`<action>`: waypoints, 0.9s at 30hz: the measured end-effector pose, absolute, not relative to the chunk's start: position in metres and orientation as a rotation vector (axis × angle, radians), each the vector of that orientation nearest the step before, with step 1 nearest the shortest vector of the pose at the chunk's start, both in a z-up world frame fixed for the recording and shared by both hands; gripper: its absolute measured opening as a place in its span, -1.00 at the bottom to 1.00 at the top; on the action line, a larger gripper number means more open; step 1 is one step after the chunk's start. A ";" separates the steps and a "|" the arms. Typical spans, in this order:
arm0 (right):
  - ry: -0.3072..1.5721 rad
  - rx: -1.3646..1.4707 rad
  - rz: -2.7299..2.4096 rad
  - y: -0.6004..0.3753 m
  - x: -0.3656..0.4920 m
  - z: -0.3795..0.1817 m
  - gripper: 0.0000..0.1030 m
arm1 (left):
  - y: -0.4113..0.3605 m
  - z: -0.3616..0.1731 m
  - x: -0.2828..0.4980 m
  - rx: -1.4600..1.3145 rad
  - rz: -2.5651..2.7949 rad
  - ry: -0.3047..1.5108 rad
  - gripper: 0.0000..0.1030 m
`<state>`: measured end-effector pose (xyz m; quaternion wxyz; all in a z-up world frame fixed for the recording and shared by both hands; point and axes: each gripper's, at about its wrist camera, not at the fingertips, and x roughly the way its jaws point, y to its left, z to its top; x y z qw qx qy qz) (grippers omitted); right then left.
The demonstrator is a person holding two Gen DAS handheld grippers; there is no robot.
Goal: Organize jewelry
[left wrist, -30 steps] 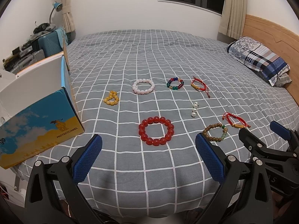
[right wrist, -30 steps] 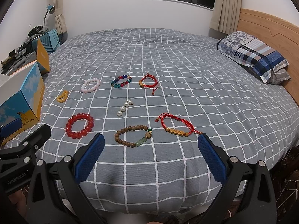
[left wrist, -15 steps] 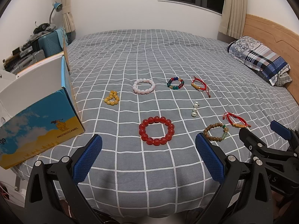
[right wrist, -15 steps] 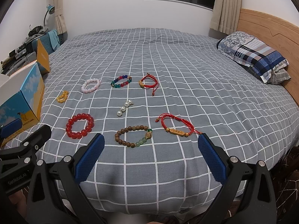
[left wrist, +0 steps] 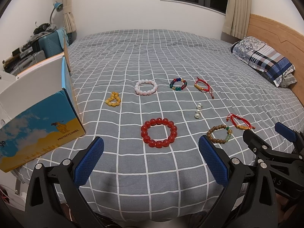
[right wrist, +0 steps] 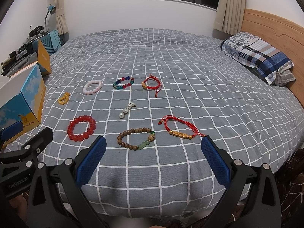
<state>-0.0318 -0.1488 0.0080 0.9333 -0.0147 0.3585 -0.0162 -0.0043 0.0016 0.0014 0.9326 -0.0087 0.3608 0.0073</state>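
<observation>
Several bracelets lie on the grey checked bedspread (left wrist: 152,57). A red bead bracelet (left wrist: 159,132) lies just ahead of my open, empty left gripper (left wrist: 151,160). A brown wooden bead bracelet (right wrist: 135,138) and a red cord bracelet with a gold bar (right wrist: 179,128) lie just ahead of my open, empty right gripper (right wrist: 153,160). Further back lie a pearl piece (right wrist: 127,110), a yellow bead bracelet (left wrist: 113,99), a pink bead bracelet (left wrist: 146,87), a multicoloured bead bracelet (left wrist: 178,84) and a second red cord bracelet (left wrist: 203,85).
An open blue and yellow cardboard box (left wrist: 36,110) stands at the bed's left edge. A plaid pillow (right wrist: 260,57) lies against the wooden headboard (right wrist: 275,28) on the right. Suitcases and clutter (left wrist: 38,47) stand beyond the box.
</observation>
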 end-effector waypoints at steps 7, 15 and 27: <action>0.719 -0.038 -0.043 -0.156 -0.027 0.012 0.86 | 0.001 -0.002 0.005 -0.014 0.015 0.743 0.89; 0.728 -0.066 -0.066 -0.183 0.006 0.013 0.86 | -0.006 -0.010 0.037 0.003 0.001 0.767 0.89; 0.846 -0.058 -0.031 -0.209 0.064 -0.035 0.85 | -0.013 -0.050 0.088 0.004 -0.020 0.877 0.89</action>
